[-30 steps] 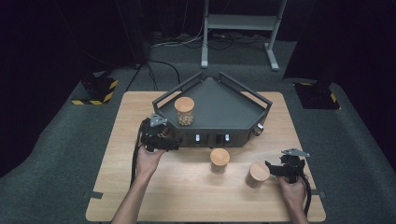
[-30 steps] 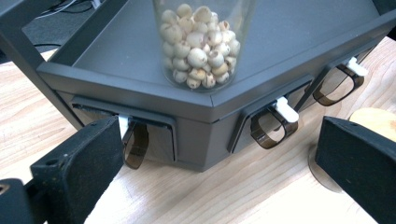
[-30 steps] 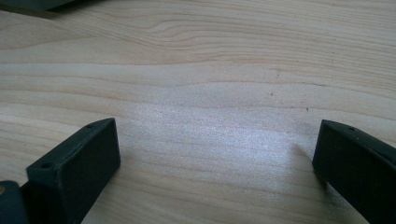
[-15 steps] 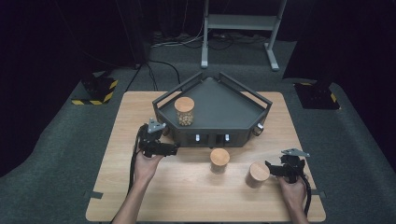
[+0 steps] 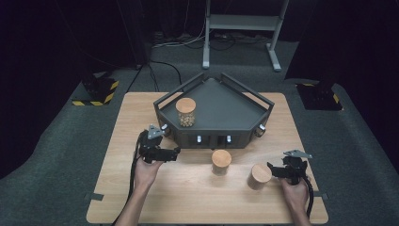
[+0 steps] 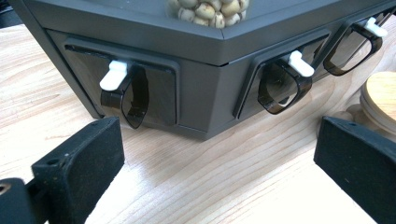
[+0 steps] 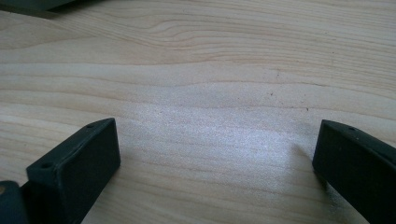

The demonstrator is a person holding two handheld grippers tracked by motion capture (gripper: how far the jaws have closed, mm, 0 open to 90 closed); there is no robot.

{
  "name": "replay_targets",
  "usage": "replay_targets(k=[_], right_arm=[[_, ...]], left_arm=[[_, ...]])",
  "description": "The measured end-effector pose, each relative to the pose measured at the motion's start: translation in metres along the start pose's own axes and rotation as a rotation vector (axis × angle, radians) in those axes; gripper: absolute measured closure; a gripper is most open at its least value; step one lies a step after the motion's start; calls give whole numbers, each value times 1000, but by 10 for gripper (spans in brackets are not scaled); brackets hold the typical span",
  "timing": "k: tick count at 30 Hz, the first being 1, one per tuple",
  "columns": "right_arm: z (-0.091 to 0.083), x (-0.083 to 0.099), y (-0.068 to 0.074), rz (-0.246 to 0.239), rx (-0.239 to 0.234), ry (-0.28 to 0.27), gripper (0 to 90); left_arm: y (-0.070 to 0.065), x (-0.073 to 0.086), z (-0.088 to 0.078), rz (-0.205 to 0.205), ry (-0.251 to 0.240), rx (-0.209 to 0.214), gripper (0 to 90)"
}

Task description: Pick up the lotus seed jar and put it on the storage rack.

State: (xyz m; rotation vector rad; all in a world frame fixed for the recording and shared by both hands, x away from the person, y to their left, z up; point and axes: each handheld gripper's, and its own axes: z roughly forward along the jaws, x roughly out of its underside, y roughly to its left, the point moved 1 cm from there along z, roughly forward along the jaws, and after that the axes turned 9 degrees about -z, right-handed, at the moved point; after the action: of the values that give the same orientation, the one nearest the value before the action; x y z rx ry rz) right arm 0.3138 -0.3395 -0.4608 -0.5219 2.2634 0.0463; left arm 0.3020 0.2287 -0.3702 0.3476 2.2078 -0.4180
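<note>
Dark lab studio, black curtains [image 5: 56, 42], taped floor weights [image 5: 96, 90]

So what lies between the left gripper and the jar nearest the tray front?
Bare wooden tabletop alone separates the left gripper from that jar, as the high view shows.

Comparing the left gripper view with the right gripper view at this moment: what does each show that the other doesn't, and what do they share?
Left gripper view: the dark tray's front wall with clear hooks on white pegs, the bottom of a jar of pale round pieces on the tray, and a wooden lid's edge at right.

Right gripper view: just a dark corner at top left.

Both: bare wooden table between wide-open black jaws, nothing held.
</note>
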Motion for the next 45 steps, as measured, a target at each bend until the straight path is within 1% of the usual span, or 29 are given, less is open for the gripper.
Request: replay_targets(k=[10,12,23,31,34,36,39,45], right_arm=[[0,0,0,0,0,0,3],[0,0,0,0,0,0,2],[0,0,0,0,0,0,3],[0,0,0,0,0,0,2],[0,0,0,0,0,0,3],[0,0,0,0,0,0,2],[0,0,0,0,0,0,2],[0,0,0,0,0,0,3]], left_arm=[[1,9,3,-12,1,-1,17],[2,11,4,-20,-1,0,17],[1,20,9,-23,10,-9,17],[-1,30,17,-26,22,-23,18],[0,36,21,-38,24,-23,19],[0,39,23,-41,28,-28,20],[-2,45,26,-33,33,-48,25],[-3,54,32,-41,42,-61,24]])
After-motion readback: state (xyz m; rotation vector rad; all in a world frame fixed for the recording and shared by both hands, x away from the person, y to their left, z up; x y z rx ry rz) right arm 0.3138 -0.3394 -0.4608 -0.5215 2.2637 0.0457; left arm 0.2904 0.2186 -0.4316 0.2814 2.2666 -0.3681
